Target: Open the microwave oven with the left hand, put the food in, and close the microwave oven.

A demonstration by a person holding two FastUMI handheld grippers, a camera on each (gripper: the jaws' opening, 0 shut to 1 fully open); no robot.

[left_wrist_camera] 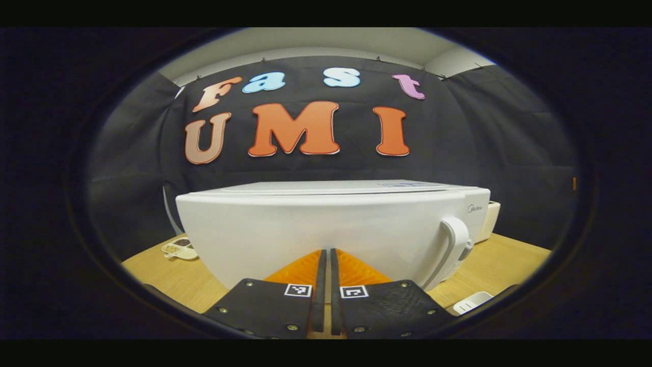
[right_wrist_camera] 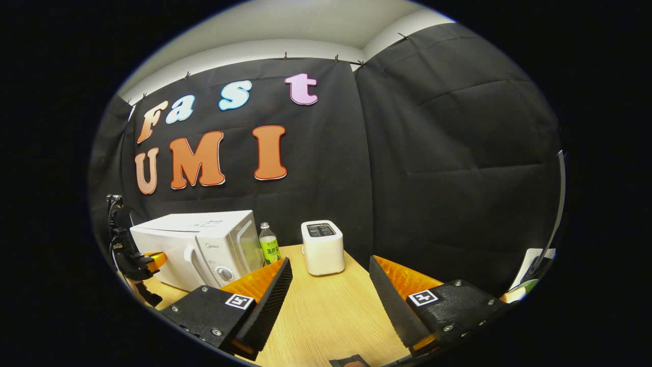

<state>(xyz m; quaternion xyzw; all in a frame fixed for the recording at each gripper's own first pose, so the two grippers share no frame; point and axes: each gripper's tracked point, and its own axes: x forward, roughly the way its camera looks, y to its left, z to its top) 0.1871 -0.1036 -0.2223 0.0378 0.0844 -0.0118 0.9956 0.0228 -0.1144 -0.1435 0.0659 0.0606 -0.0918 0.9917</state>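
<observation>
White microwave (left_wrist_camera: 326, 229) on wood surface (left_wrist_camera: 168, 278), door shut, handle (left_wrist_camera: 455, 239) untouched. Status: no step done. My left tongs (left_wrist_camera: 326, 265) nearly closed, empty, close to door front, left of handle. My right tongs (right_wrist_camera: 328, 285) wide open, empty, over bare surface. Food: possibly small dish (left_wrist_camera: 179, 248) beside microwave; cannot confirm. Remaining: open, load, close.

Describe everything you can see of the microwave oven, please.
The microwave oven is a white box, glossy like plastic or painted metal, standing upright on the wooden table before the black cloth wall. Its door is closed. A curved white handle runs down the door's right side, with a round knob beside it. The left gripper, fingers together, sits close against the door. A bottle stands at its right.
</observation>
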